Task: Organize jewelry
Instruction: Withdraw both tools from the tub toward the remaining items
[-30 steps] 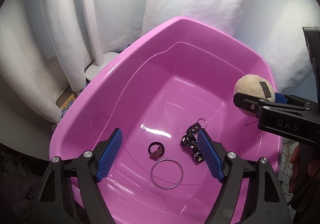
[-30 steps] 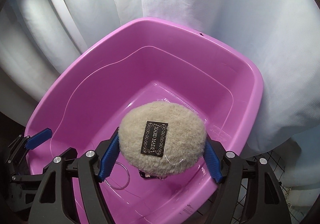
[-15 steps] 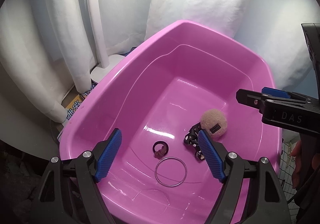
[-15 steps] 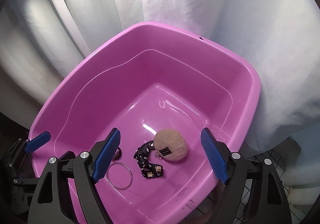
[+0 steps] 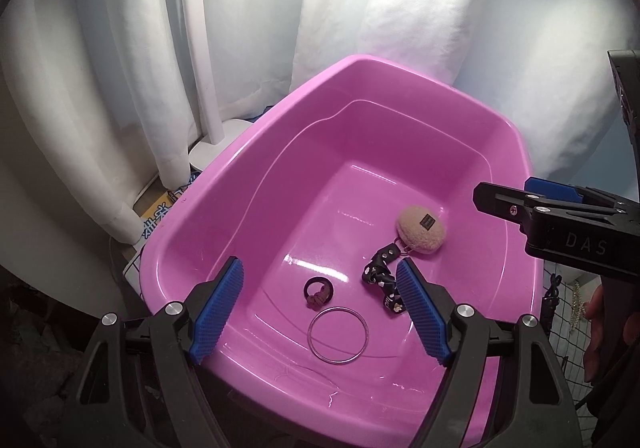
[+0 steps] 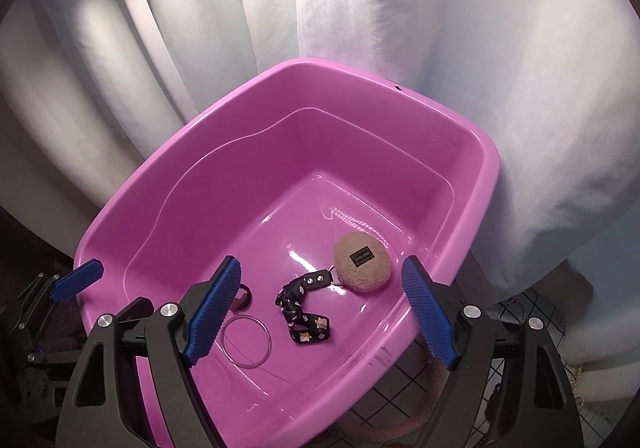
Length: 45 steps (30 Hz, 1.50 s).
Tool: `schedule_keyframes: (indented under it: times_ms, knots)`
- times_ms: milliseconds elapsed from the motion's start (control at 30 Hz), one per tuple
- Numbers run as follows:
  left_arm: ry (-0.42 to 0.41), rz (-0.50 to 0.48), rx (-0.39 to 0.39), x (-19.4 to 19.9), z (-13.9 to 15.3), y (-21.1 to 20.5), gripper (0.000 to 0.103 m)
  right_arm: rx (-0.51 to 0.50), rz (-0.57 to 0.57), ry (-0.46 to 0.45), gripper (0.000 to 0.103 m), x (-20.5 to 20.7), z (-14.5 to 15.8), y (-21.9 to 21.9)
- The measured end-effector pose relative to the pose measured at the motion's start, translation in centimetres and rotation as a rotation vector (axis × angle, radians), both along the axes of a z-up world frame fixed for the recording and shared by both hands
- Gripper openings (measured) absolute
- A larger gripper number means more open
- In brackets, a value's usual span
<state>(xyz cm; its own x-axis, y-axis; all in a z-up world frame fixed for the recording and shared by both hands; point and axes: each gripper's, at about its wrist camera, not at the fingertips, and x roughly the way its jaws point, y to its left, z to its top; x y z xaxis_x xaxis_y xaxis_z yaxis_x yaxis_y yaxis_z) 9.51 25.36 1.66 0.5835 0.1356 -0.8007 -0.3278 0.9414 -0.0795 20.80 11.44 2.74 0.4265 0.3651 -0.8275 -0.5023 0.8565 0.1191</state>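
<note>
A pink plastic tub point(image 5: 224, 184) point(image 6: 192, 136) holds the jewelry. On its floor lie a beige fuzzy puff charm point(image 5: 421, 230) point(image 6: 362, 261) on a black patterned strap point(image 5: 380, 272) point(image 6: 300, 308), a dark knotted ring point(image 5: 317, 289) point(image 6: 243, 297) and a thin clear bangle point(image 5: 338, 335) point(image 6: 245, 341). My left gripper point(image 5: 320, 312) is open and empty above the tub's near rim. My right gripper point(image 6: 320, 312) is open and empty above the near right rim; it also shows in the left wrist view point(image 5: 552, 204).
White curtains point(image 5: 416, 8) point(image 6: 440, 48) hang behind the tub. A white stand with a round base point(image 5: 208, 144) is at the left. A black wire grid point(image 6: 400, 392) lies under the tub's right side, with beads point(image 5: 576, 304) beside it.
My right gripper opened and let the puff charm go. It dropped into the tub and now lies beside the strap. Both grippers have pulled back and up a little.
</note>
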Motion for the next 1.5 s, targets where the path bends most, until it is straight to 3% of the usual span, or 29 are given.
schedule_keyframes:
  times_ms: [267, 433, 633, 800, 1067, 1233, 1500]
  knots:
    - [-0.046, 0.025, 0.014, -3.0, 0.5, -1.8, 0.078, 0.104, -0.040, -0.043, 0.079, -4.8, 0.5, -3.7]
    - [-0.085, 0.021, 0.062, -5.0, 1.3, -4.5, 0.081, 0.172, -0.060, -0.095, 0.079, -9.2, 0.8, -7.6]
    - [-0.140, -0.016, 0.051, -7.2, 2.3, -8.9, 0.087, 0.183, -0.156, -0.128, 0.079, -14.6, -0.7, -15.2]
    - [-0.170, -0.089, 0.031, -9.4, 2.1, -14.0, 0.090, 0.181, -0.290, -0.101, 0.079, -17.9, -2.7, -23.8]
    - [-0.133, -0.153, -0.015, -12.0, -1.1, -20.4, 0.094, 0.137, -0.445, -0.048, 0.079, -22.9, -6.2, -33.6]
    - [-0.088, -0.139, -0.038, -12.9, -3.7, -22.7, 0.094, 0.121, -0.482, -0.012, 0.079, -24.2, -8.6, -36.6]
    - [-0.044, -0.069, -0.009, -11.9, -7.0, -24.1, 0.094, 0.112, -0.495, -0.001, 0.079, -23.9, -11.3, -38.5]
